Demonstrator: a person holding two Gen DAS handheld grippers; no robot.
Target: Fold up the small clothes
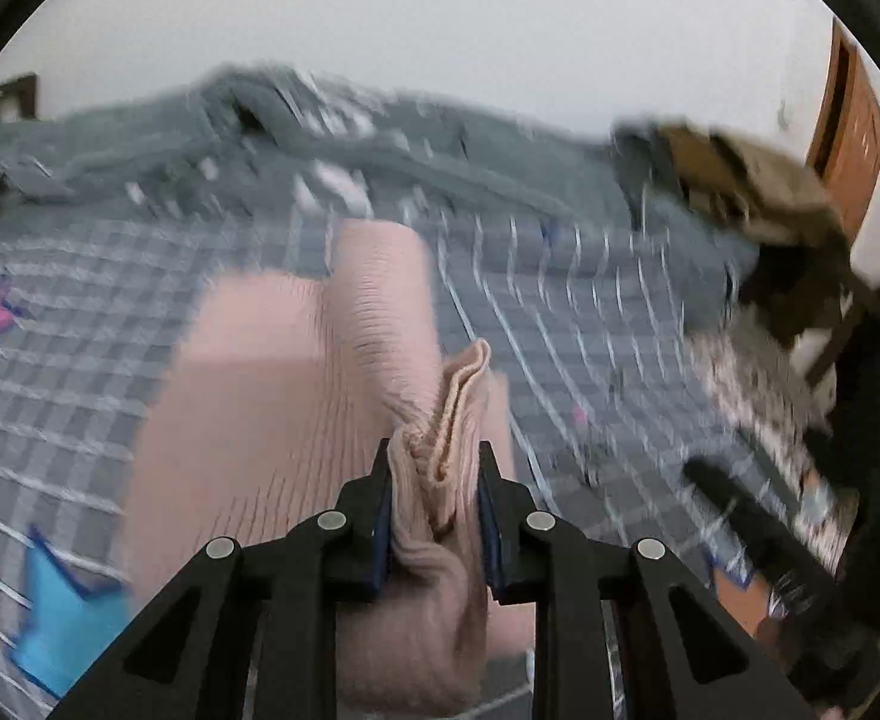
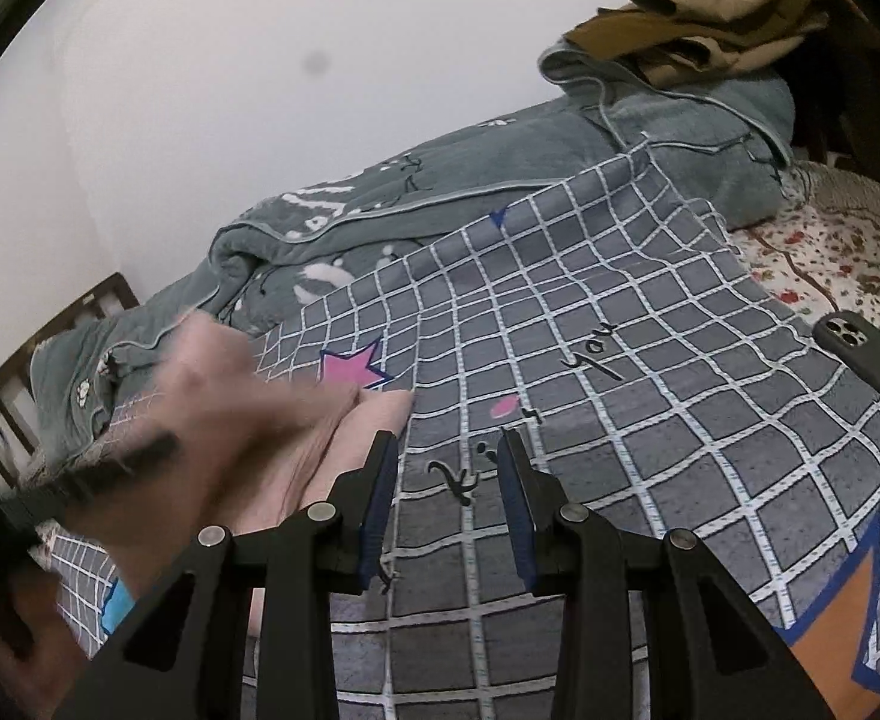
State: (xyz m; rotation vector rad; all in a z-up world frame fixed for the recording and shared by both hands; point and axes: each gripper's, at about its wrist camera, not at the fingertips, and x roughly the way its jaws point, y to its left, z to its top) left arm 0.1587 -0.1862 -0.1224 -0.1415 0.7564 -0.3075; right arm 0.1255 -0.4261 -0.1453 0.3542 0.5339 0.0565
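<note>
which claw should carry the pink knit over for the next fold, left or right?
Left. The left claw is already clamped on the pink knit garment's bunched edge; the right claw is empty over the checked sheet.

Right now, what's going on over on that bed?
A person is folding a pink knit garment on a bed covered by a grey checked bedspread. The left gripper is shut on a bunched edge of the garment, lifting it above the rest of the knit. The right gripper holds nothing; its jaws stand apart over bare bedspread beside the garment. A dark phone lies near the bed's edge, and brown clothes sit on a rumpled grey quilt further back.
</note>
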